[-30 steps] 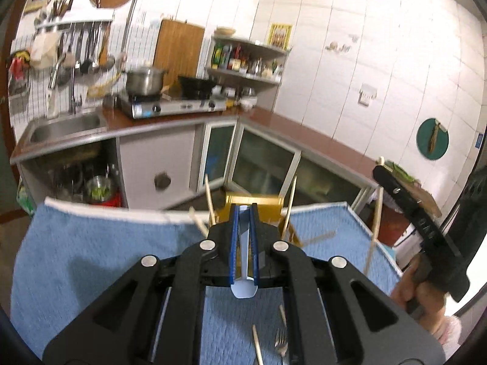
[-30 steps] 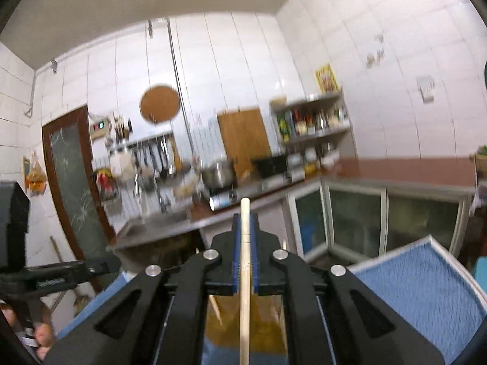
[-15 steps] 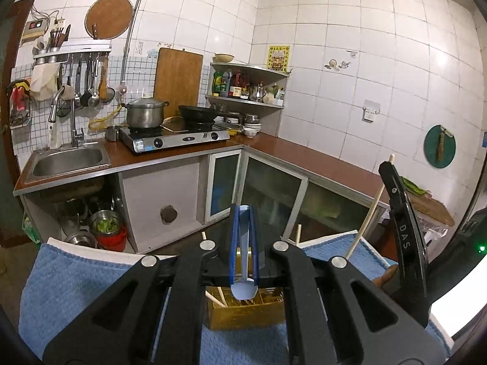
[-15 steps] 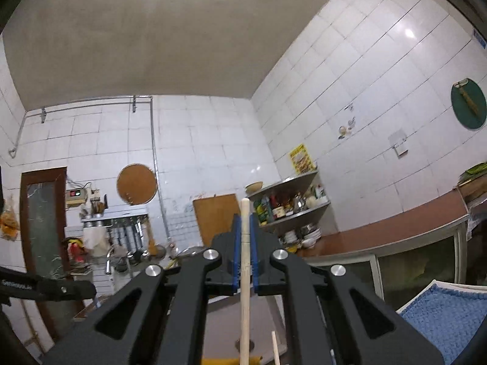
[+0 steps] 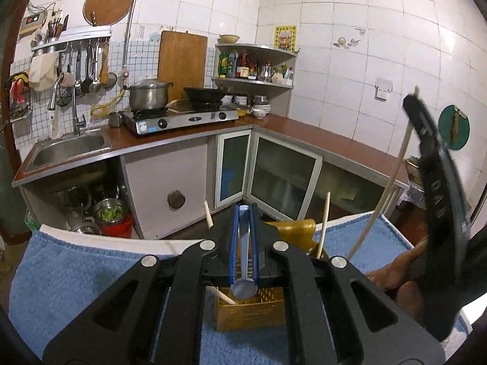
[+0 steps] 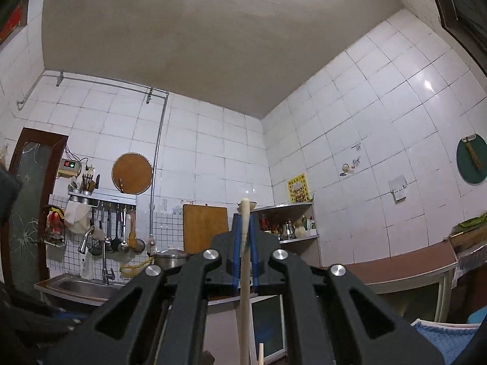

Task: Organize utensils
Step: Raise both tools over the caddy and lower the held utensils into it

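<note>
My left gripper is shut on a silver metal utensil, whose rounded handle end points back at the camera. Right under it stands a yellow perforated utensil holder on the blue towel, with wooden chopsticks sticking up out of it. At the right edge of that view my right gripper carries a long chopstick that slants down toward the holder. In the right wrist view the right gripper points upward, shut on that chopstick. What end of the metal utensil lies beyond the pads is hidden.
A person's hand grips the right tool beside the holder. Behind the towel-covered table run a kitchen counter, a sink and a gas stove with a pot. Another chopstick tip shows low in the right wrist view.
My left gripper has come down and forward over the yellow holder, which now sits closer beneath it. The right gripper has tilted upward with its chopstick, so its view now takes in the ceiling.
</note>
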`<state>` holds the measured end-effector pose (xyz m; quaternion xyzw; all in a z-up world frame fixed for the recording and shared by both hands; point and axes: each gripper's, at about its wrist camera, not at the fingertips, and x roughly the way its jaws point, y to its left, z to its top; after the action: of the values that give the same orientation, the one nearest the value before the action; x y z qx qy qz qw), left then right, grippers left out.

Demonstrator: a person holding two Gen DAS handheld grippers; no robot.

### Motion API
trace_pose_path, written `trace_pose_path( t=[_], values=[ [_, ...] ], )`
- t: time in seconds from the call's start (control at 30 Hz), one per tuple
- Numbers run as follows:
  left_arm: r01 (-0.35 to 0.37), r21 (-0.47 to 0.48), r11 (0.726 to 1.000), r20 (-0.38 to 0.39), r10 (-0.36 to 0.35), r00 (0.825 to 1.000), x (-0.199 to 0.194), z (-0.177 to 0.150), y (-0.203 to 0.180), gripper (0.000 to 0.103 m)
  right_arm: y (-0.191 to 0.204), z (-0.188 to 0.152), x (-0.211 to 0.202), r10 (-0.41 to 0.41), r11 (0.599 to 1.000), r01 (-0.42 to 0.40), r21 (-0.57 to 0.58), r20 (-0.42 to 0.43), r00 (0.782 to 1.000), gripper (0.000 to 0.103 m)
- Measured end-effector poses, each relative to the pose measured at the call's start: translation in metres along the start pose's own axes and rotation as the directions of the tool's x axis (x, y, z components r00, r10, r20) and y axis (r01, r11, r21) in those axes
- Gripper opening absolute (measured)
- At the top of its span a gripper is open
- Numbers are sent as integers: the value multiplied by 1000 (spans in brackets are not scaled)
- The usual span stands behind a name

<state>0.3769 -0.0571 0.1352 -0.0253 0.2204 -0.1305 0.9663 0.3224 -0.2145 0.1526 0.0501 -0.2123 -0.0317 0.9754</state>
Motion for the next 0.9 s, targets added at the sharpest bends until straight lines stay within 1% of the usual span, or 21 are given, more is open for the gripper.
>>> trace_pose_path(
  t=[0.1, 0.3, 0.43, 0.5, 0.6, 0.7, 0.8, 0.9],
  values=[
    [1, -3, 1000, -12, -1, 1000, 4, -5, 0, 6, -2, 2, -1, -6, 1000, 6, 8, 3, 1000, 6],
    [-11, 3, 1000, -18, 11, 1000, 8, -12, 1, 6, -1, 1, -10, -8, 1000, 8, -20, 19, 1000, 6],
    [-8, -14, 1000, -31, 8, 999, 13, -12, 5, 6, -7, -8, -8, -19, 1000, 19, 4, -7, 1000, 6],
    [-7, -18, 1000, -35, 7, 999, 15, -15, 6, 6, -13, -14, -3, -26, 999, 27, 29, -40, 999, 6],
    [-5, -25, 1000, -51, 4, 999, 20, -20, 11, 6, -23, -25, -2, -8, 998, 14, 69, -94, 996, 6],
    [1, -38, 999, -71, -4, 997, 26, -27, 14, 6, -26, -35, -3, 22, 998, -14, 54, -144, 989, 6],
    [7, -54, 999, -90, -12, 996, 31, -31, 18, 6, -29, -45, -4, 48, 998, -40, 44, -199, 979, 6],
    [2, -57, 998, -104, -8, 995, 34, -36, 19, 6, -32, -53, -1, 75, 997, -65, 45, -276, 958, 7]
  ],
)
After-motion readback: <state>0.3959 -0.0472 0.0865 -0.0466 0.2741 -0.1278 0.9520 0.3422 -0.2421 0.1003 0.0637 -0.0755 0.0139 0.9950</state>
